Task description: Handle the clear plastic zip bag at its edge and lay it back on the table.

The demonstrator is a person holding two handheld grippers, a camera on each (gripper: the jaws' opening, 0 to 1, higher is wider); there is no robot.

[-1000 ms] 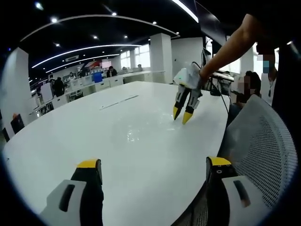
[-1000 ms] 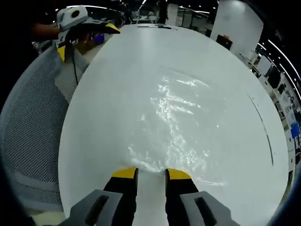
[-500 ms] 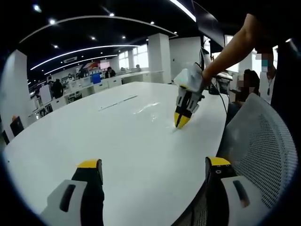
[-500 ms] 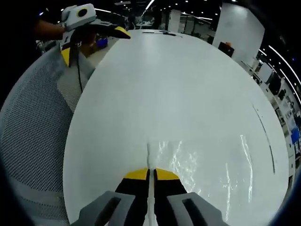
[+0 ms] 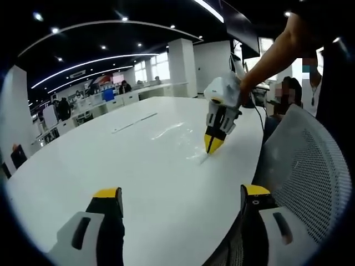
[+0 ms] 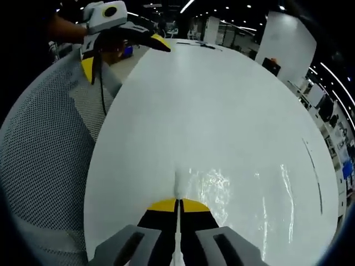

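A: What does the left gripper view show?

B: A broad, glossy white bench (image 5: 111,166) with a rounded edge. The left gripper (image 5: 180,199) rises from the bottom with its yellow-tipped black jaws wide apart, nothing between them, above bare benchtop. Beyond it the right gripper (image 5: 213,145), white-bodied with yellow tips, points down with its jaws pressed together on the near corner of the clear plastic zip bag (image 5: 176,132). The bag is thin, crinkled film that shows mostly as glints; it runs from the tips away across the bench. A grey mesh chair back (image 5: 310,166) stands at the bench's right edge.

A: And the right gripper view?

B: The right gripper's yellow tips meet on the bag's edge (image 6: 178,180), which stands up as a narrow translucent fold between them. The rest of the film (image 6: 249,194) lies shiny and rippled on the white surface to the right. The left gripper (image 6: 119,47) hangs at upper left, jaws spread, above the mesh chair (image 6: 44,166).
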